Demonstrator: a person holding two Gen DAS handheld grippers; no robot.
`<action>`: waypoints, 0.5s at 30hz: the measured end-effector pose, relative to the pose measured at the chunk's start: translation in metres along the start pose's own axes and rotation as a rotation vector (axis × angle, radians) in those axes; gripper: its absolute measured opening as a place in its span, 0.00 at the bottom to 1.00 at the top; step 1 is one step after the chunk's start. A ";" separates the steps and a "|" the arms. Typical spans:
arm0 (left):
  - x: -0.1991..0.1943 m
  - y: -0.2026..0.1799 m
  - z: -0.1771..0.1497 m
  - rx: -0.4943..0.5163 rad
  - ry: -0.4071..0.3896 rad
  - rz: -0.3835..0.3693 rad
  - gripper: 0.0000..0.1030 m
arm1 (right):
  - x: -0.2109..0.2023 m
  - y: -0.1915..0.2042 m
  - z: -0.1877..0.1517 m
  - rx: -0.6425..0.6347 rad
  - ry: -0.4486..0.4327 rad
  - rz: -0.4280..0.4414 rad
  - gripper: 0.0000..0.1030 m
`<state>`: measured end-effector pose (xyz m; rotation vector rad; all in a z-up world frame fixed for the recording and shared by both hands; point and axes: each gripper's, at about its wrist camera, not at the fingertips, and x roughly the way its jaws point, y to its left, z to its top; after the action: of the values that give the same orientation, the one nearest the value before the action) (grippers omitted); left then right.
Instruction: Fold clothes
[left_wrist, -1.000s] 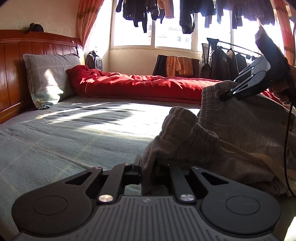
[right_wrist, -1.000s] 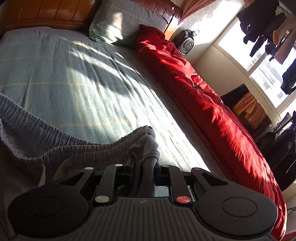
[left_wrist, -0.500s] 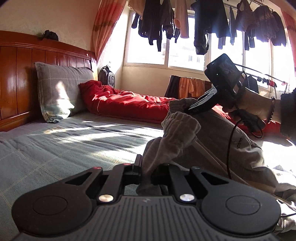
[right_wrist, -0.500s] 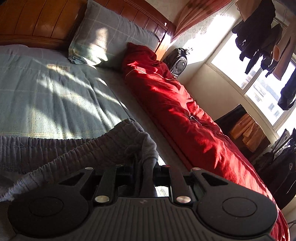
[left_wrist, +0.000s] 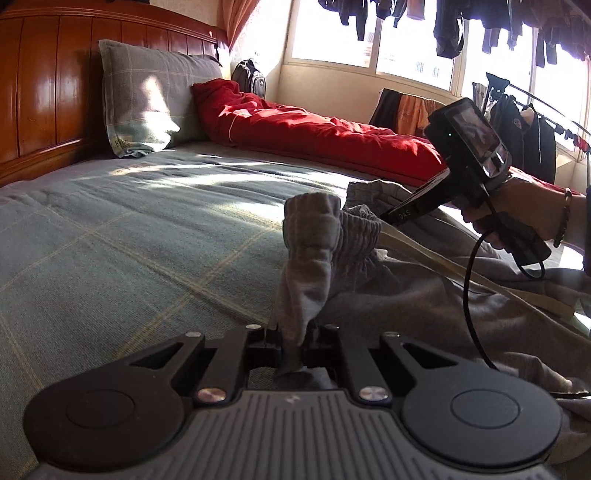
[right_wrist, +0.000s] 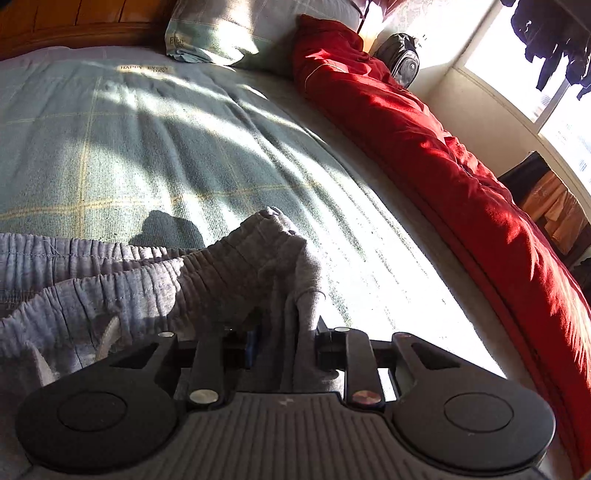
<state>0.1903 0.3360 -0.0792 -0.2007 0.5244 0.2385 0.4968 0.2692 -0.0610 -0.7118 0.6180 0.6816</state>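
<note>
Grey sweatpants (left_wrist: 406, 295) lie bunched on the green checked bed (left_wrist: 129, 240), elastic waistband towards the headboard. My left gripper (left_wrist: 291, 339) pinches a fold of the waistband corner; its jaws are just starting to open, and the cloth still stands up between the pads. In the right wrist view the sweatpants (right_wrist: 129, 280) stretch to the left. My right gripper (right_wrist: 284, 339) is opening, its jaws apart, and the other waistband corner hangs loose between them. From the left wrist view the right gripper (left_wrist: 391, 218) shows low over the cloth, held by a hand with a bracelet.
A red duvet (left_wrist: 314, 136) runs along the far side of the bed. A checked pillow (left_wrist: 147, 96) leans on the wooden headboard (left_wrist: 44, 92). A backpack (left_wrist: 251, 75) sits by the window, and a rack of dark clothes (left_wrist: 517, 129) stands at the right.
Both grippers have come down towards the bed with the waistband. The right gripper's jaws have spread apart around its corner; the left still pinches its fold.
</note>
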 end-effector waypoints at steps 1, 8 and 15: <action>-0.001 0.001 0.001 -0.006 0.000 0.004 0.11 | -0.004 -0.001 0.000 0.011 0.004 0.005 0.39; -0.022 -0.004 0.003 0.024 -0.006 0.015 0.14 | -0.060 -0.004 -0.007 -0.035 0.050 -0.003 0.68; -0.064 -0.008 -0.002 0.039 -0.006 -0.003 0.16 | -0.142 0.015 -0.038 -0.092 0.151 0.052 0.82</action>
<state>0.1378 0.3166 -0.0465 -0.1627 0.5227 0.2252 0.3869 0.2004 0.0101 -0.8400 0.7494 0.7125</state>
